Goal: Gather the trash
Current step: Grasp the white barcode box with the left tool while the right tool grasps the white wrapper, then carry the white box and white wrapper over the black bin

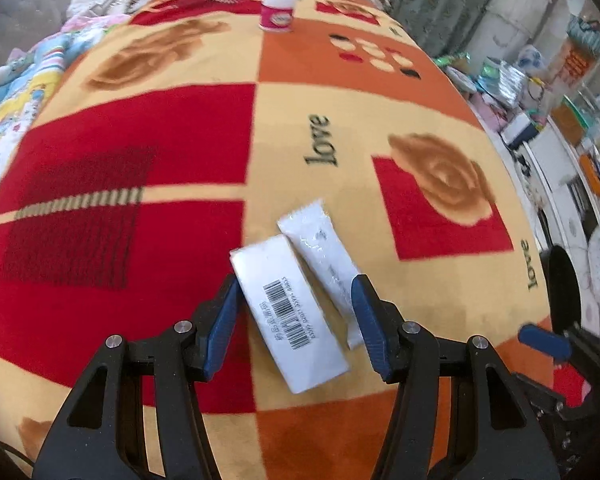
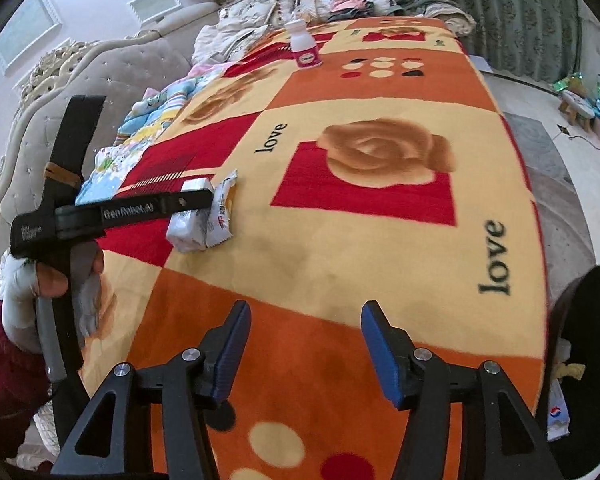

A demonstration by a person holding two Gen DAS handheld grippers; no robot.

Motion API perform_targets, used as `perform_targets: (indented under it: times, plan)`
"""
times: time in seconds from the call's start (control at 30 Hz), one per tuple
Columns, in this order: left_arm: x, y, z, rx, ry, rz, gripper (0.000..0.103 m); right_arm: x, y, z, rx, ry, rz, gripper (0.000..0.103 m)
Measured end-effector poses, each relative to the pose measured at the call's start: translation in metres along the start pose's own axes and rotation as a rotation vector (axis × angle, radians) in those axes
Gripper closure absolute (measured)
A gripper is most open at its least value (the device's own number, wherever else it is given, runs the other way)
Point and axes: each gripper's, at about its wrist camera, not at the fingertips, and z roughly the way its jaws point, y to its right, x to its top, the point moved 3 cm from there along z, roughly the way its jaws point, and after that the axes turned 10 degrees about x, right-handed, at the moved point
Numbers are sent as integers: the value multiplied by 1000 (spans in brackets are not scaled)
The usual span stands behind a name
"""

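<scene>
While the left gripper is hovering with open fingers astride the white packet and sachet lying on the near blanket, both are looking light, crinkly and slippery, best pinched across their narrow width, the right gripper standing open and empty.
</scene>
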Motion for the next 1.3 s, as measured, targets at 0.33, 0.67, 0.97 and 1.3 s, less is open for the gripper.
perform_targets:
  times: [0.33,0.67,0.97,1.3]
  plan:
    - [-14,-49,-26,-21,24,-37,72,26,-27,34,85,-14,-32,47]
    - [-31,-71,-41,-36,24,-55,72,71,-69,113,31,-58,-170,64]
    - [-35,-52,-44,-74,29,-45,72,64,-62,104,-74,-72,-272,88]
    - [-37,6,-59,-100,56,47,72,38,-35,33,-54,17,-181,88]
